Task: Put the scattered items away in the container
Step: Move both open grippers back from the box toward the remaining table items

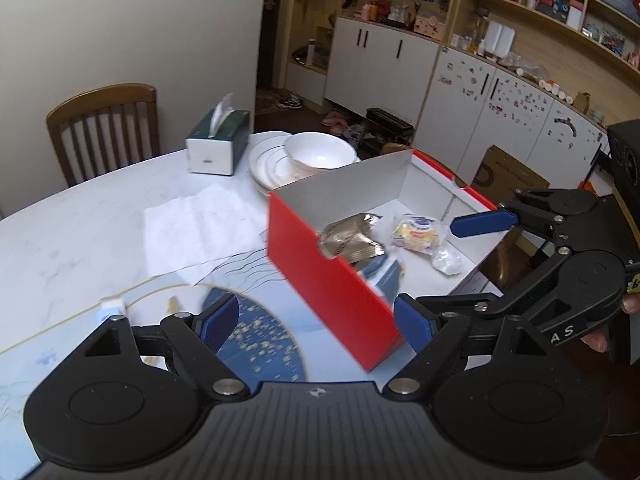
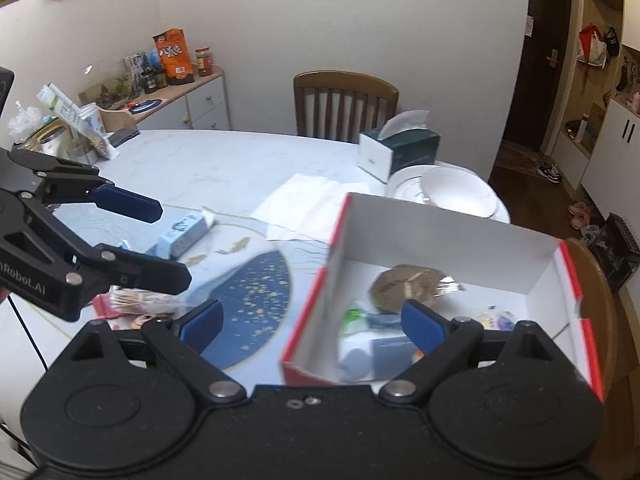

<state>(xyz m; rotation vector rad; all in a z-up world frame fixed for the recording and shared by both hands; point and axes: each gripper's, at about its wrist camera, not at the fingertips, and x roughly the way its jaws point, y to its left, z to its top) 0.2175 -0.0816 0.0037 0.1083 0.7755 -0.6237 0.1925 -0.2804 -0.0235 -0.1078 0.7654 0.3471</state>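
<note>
Box (image 1: 332, 280): red cardboard outside, white inside, open top, standing on the table's (image 1: 80, 220) near edge; it is the landmark for the rest.
In the box: a crinkled gold foil pack (image 1: 352, 236) by the red front wall, a clear-wrapped yellow snack (image 1: 416, 232) behind it, a small clear packet (image 1: 446, 260), and a blue-and-white carton (image 2: 380, 352) at the near end.
Outside the box: a pale blue carton (image 2: 184, 234) lies flat on the table to its left; a clear bag of biscuits (image 2: 140, 302) lies nearer, also left.
Left gripper (image 1: 316, 322): jaws wide apart, nothing between the blue ribbed pads; the box's near corner shows between them, but whether the pads touch it cannot be told.
Right gripper (image 2: 312, 320): jaws wide apart and empty, over the box's near left wall.
Behind the box: stacked white plates (image 1: 272, 160) with a white bowl (image 1: 316, 152), a green tissue box (image 1: 218, 142), a flat paper sheet (image 1: 192, 232).
Table: white marbled top with a round blue speckled inlay (image 1: 256, 340).
</note>
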